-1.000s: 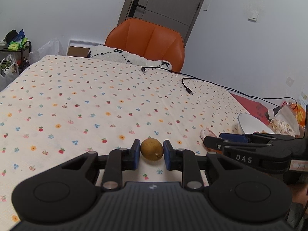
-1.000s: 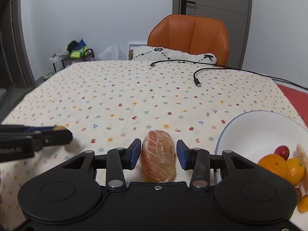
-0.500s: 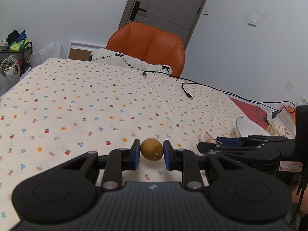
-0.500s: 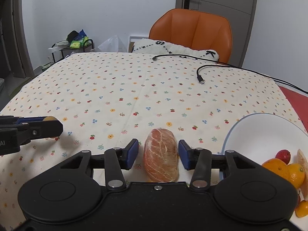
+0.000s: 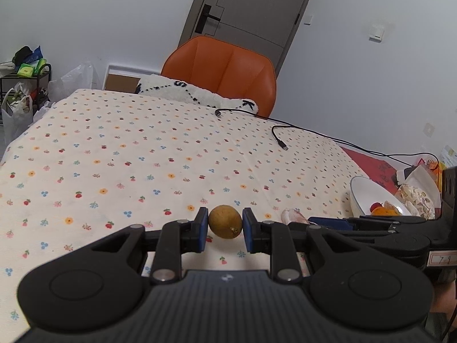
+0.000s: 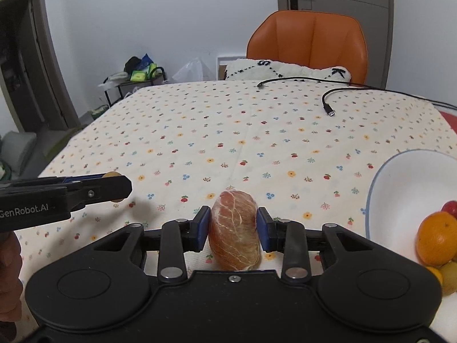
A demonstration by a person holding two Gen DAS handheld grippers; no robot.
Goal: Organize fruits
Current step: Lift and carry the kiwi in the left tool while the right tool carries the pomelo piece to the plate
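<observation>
Gripping a small round yellow-brown fruit between its blue-padded fingers, the left gripper was held low over the cream flower-printed tabletop, well to the left of the bowl. That fruit was seen pinched at its sides, off the cloth, so it was judged to be in transit rather than placed. Just to its right, the right gripper was closed on a peeled, pinkish-orange citrus piece with white pith veins, likewise clamped from both sides and carried above the tabletop. Farther right, the white round bowl was found already holding a large orange, a small red fruit behind it and some yellow fruit at its near edge, partly cut off by the frame. No other loose fruit was seen on the cloth; only a black charging cable lay at the far side. The task was therefore judged to be near its end: most fruit had been gathered, and the two held pieces were left to be carried rightward and set into the bowl.
</observation>
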